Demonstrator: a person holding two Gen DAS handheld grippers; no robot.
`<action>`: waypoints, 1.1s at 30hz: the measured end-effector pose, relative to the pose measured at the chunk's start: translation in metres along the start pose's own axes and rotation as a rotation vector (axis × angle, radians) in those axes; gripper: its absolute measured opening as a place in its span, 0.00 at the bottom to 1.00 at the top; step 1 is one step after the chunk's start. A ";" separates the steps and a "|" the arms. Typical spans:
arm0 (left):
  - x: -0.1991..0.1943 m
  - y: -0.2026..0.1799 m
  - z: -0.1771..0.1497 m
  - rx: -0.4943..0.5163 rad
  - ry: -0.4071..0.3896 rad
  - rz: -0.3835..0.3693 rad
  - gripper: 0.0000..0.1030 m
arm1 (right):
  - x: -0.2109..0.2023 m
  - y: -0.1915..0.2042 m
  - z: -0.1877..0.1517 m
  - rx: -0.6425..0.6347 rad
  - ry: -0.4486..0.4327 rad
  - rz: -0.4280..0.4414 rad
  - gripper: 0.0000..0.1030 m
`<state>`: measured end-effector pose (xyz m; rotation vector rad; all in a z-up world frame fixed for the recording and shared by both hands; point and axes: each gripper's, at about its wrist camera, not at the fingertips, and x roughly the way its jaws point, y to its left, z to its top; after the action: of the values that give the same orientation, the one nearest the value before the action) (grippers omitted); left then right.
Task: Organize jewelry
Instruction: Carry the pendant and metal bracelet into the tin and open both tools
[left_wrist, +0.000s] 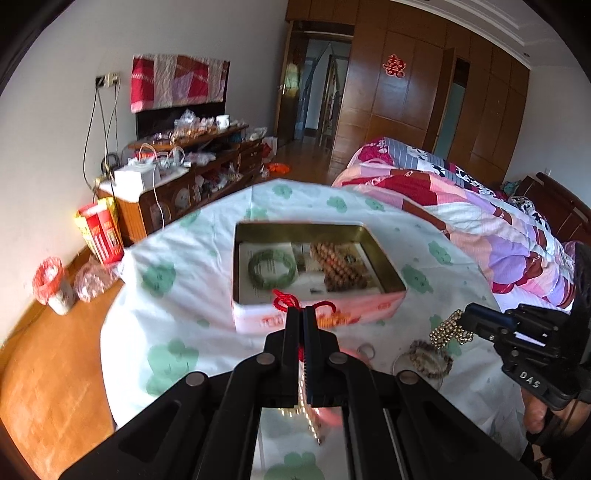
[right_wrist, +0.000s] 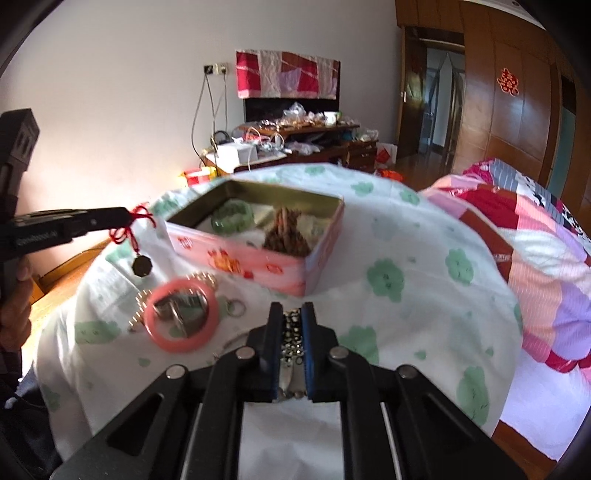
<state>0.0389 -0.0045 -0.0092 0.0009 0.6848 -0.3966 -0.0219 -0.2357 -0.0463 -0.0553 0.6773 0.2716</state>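
Fingers on your left gripper (left_wrist: 300, 314) are clamped on the red cord (right_wrist: 137, 221), pendant (right_wrist: 140, 265) dangling beside the tin (left_wrist: 317, 295). Right gripper (right_wrist: 291, 317) pinches a beaded chain (right_wrist: 291, 332) over the table (right_wrist: 406, 295), angled down. Right housing reads "DAS". Green bangle (left_wrist: 272, 268) and brown beads (left_wrist: 341, 266) sit inside the tin.

Tin (right_wrist: 258, 258) open on top; pink bangle (right_wrist: 181, 314) and loose chains crowd left cloth.
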 end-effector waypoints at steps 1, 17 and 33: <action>0.000 -0.001 0.004 0.006 -0.006 0.002 0.00 | -0.002 0.000 0.005 -0.003 -0.008 0.005 0.12; 0.053 0.010 0.070 0.046 -0.016 0.115 0.01 | 0.036 -0.002 0.090 -0.029 -0.072 0.042 0.12; 0.122 0.016 0.078 0.042 0.105 0.134 0.02 | 0.113 -0.006 0.101 0.004 0.017 0.056 0.12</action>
<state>0.1779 -0.0437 -0.0261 0.1077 0.7753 -0.2839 0.1255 -0.2011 -0.0389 -0.0349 0.6972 0.3243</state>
